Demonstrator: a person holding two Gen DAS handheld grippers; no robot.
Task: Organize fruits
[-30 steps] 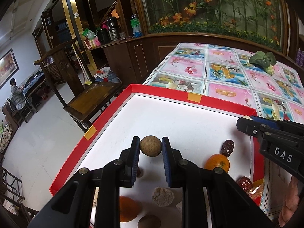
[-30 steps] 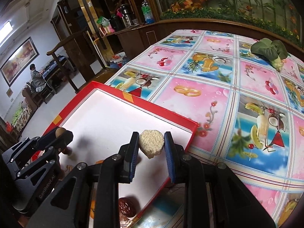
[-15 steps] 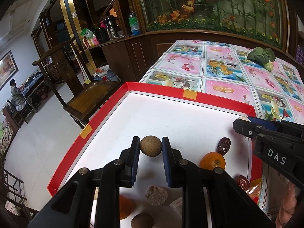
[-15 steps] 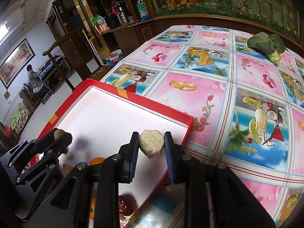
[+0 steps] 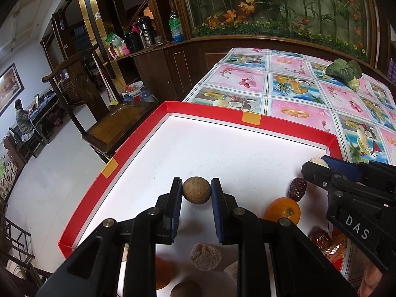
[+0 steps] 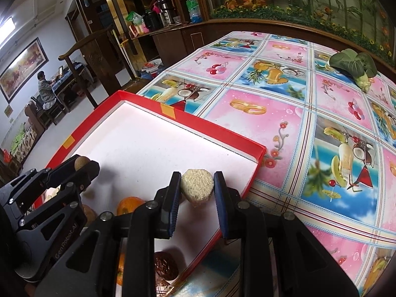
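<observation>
My left gripper (image 5: 196, 194) is shut on a round brown fruit (image 5: 196, 190), held just above the white floor of the red-rimmed tray (image 5: 210, 109). My right gripper (image 6: 197, 189) is shut on a pale, rough, cake-like piece (image 6: 197, 185) over the tray's right part (image 6: 215, 129). Each gripper shows in the other's view: the right gripper (image 5: 319, 167) at the right edge, the left gripper (image 6: 83, 167) at the left. In the tray lie an orange (image 5: 283, 210), a dark red date (image 5: 298, 188) and a rough grey-brown fruit (image 5: 205, 256).
The tray sits on a table with a fruit-print cloth (image 5: 297, 94). A leafy green vegetable (image 5: 344, 70) lies at the far right of the table. A wooden chair (image 5: 118, 123) stands left of the table. More fruit lies under my fingers, partly hidden.
Both grippers keep their hold. The right wrist view has shifted slightly, with the tray's far corner a little higher in the frame. The left view is almost the same.
</observation>
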